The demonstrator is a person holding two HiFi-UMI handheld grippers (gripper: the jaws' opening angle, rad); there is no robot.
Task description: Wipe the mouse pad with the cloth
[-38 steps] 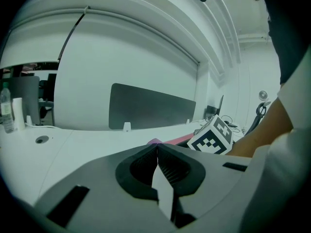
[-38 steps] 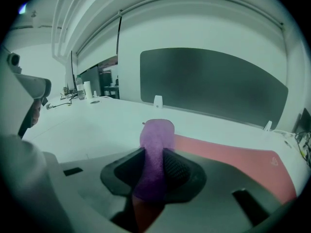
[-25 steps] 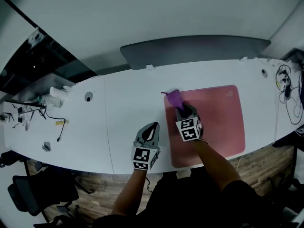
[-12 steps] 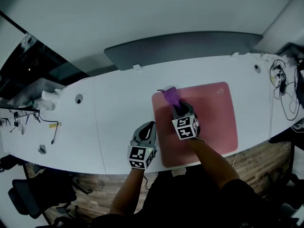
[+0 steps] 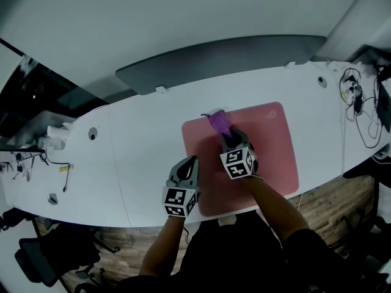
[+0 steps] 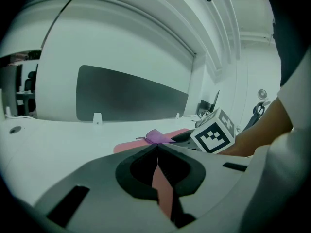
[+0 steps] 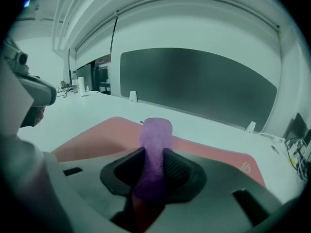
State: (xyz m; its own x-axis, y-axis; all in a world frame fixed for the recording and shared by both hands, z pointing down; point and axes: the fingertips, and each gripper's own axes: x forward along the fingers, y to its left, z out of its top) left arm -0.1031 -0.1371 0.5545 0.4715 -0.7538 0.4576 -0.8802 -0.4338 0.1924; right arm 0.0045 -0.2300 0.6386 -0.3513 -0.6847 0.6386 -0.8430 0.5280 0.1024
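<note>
Fingers on the right gripper (image 5: 226,137) pinch the cloth (image 5: 218,122) (left gripper (image 5: 190,163) closed, empty), which mouse pad (image 5: 269,145) friction could tug free.

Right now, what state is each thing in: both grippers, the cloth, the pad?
Left gripper: shut, empty, at the pad's left edge.
Right gripper: shut on the cloth, over the pad.
Cloth: pinched between the right jaws, its free end sticking out ahead near the pad's far left corner.
Pad: lying flat on the table, no folds showing.
</note>
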